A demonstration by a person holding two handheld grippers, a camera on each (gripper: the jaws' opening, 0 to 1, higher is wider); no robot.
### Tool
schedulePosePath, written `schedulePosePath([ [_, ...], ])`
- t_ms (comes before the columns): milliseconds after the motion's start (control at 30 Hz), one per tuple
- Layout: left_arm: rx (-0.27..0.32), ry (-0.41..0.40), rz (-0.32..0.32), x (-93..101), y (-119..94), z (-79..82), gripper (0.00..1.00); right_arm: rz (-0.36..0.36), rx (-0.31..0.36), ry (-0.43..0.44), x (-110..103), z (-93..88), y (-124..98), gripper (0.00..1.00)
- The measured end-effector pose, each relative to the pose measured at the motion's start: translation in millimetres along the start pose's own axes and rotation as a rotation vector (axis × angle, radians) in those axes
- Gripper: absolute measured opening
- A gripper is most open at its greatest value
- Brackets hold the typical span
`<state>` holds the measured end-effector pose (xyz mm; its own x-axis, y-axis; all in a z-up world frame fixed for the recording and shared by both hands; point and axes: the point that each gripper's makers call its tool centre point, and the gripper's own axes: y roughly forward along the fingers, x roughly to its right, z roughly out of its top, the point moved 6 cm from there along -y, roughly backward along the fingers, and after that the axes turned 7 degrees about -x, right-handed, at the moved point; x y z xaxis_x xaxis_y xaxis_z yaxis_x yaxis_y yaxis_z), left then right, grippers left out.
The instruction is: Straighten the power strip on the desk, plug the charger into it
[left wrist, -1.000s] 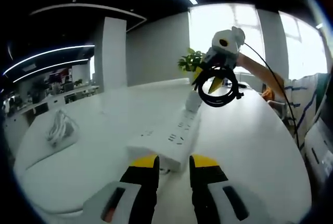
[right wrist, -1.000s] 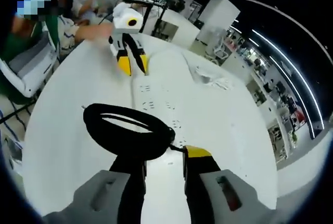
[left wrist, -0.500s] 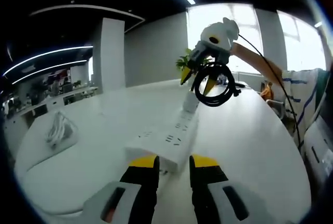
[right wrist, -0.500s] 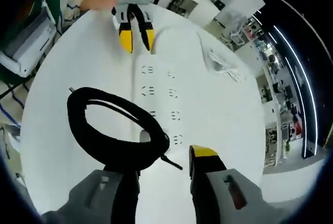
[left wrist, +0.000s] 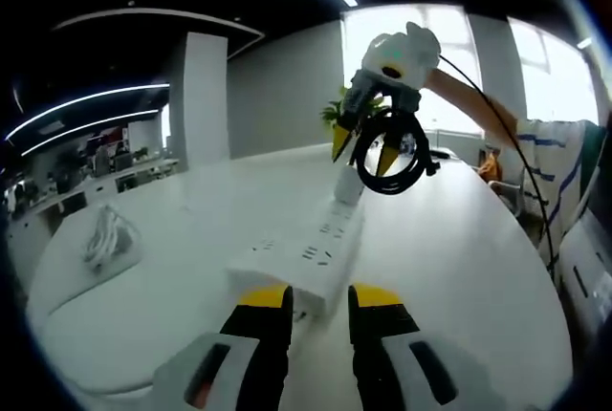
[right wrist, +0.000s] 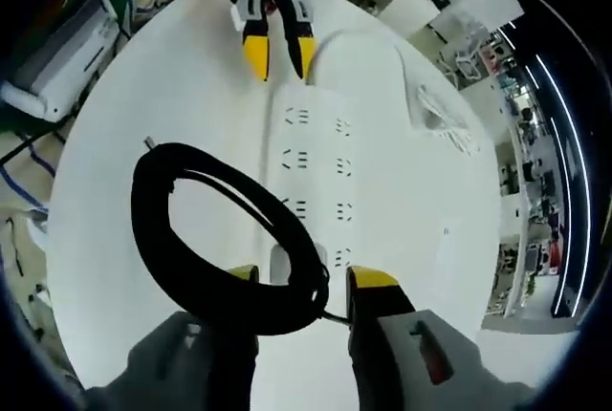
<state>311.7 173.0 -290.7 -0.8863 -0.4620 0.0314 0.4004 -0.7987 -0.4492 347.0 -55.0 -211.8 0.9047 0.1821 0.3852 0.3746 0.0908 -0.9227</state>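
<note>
A white power strip (left wrist: 308,256) lies on the white desk (left wrist: 459,268), running away from my left gripper (left wrist: 320,298), which is open with its yellow tips just short of the strip's near end. My right gripper (left wrist: 363,151) hangs in the air over the far end, shut on a black coiled cable (left wrist: 392,155). In the right gripper view the coil (right wrist: 225,239) drapes across my right gripper (right wrist: 304,282), above the strip (right wrist: 316,158). A small white block (right wrist: 277,263) shows under the coil; I cannot tell what it is. The left gripper (right wrist: 277,48) sits at the strip's other end.
A white bundle (left wrist: 110,234) lies on the desk to the left, also seen as the bundle (right wrist: 440,119). A person's arm and striped sleeve (left wrist: 564,172) reach in from the right. A green plant (left wrist: 342,113) stands behind. A grey chair (right wrist: 57,48) is beside the desk edge.
My right gripper has carried the black coil slightly up and closer over the strip's far end, tilting down toward it. The left gripper and the strip have stayed put.
</note>
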Motion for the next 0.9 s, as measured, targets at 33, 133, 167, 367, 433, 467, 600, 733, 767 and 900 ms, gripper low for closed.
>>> schedulePosePath([
  [33,0.001,0.0,0.0,0.2,-0.1,0.0,0.23,0.0,-0.014,-0.009,0.1,0.4,1.0,0.36],
  [133,0.0,0.004,-0.004,1.9,0.1,-0.3,0.23,0.017,-0.044,-0.005,0.5,0.4,5.0,0.36],
  [167,-0.001,0.007,-0.004,2.8,0.4,-0.9,0.23,0.015,-0.044,-0.004,1.2,0.3,4.3,0.35],
  [367,-0.001,0.007,-0.007,4.0,1.0,-1.7,0.23,0.006,0.022,-0.001,6.0,7.3,5.6,0.36],
  [433,-0.003,0.009,-0.006,4.0,1.2,-2.1,0.23,0.023,0.004,0.018,6.1,6.5,7.6,0.36],
  [467,-0.003,0.01,-0.004,4.2,1.3,-2.4,0.23,0.025,0.001,0.018,6.4,6.6,8.6,0.36],
  [600,-0.001,0.006,-0.004,3.4,1.0,-1.9,0.23,0.035,-0.022,0.016,7.1,6.4,14.3,0.35],
  [733,-0.005,0.011,-0.003,3.8,1.7,-2.5,0.23,0.062,-0.016,0.027,4.3,7.2,17.6,0.32],
  [767,-0.005,0.011,-0.005,4.3,1.8,-2.7,0.23,0.071,-0.012,0.036,2.8,7.2,18.6,0.31],
  [900,-0.009,0.013,-0.002,4.5,2.2,-3.7,0.23,0.093,0.001,0.064,-0.9,6.1,20.5,0.25],
])
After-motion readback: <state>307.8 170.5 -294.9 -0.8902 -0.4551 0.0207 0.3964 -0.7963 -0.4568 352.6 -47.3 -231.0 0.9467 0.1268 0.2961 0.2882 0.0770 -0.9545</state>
